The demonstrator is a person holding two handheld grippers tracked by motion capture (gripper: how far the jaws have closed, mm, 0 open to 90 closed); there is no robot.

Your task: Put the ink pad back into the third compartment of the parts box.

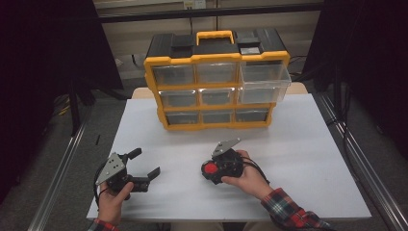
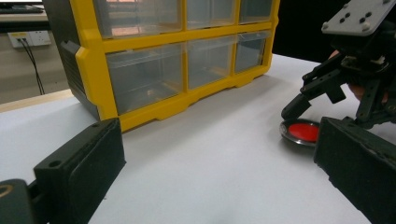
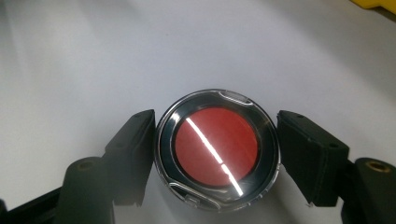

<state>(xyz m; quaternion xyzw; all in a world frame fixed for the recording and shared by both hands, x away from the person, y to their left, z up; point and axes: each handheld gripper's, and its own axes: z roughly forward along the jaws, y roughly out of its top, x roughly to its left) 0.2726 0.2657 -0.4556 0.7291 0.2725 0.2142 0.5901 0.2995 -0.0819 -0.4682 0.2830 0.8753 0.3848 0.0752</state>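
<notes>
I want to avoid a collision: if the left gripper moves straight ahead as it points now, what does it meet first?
Probably nothing near: the left gripper points over bare table toward the yellow drawer organizer; the red round case lies off to the side.

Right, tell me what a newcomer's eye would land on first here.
The yellow and black drawer cabinet at the table's far side, its top right drawer pulled out. Then the round red disc in a clear case lying on the white table, framed by the right gripper's jaws, which sit at its sides. The left gripper waits open nearby.
</notes>
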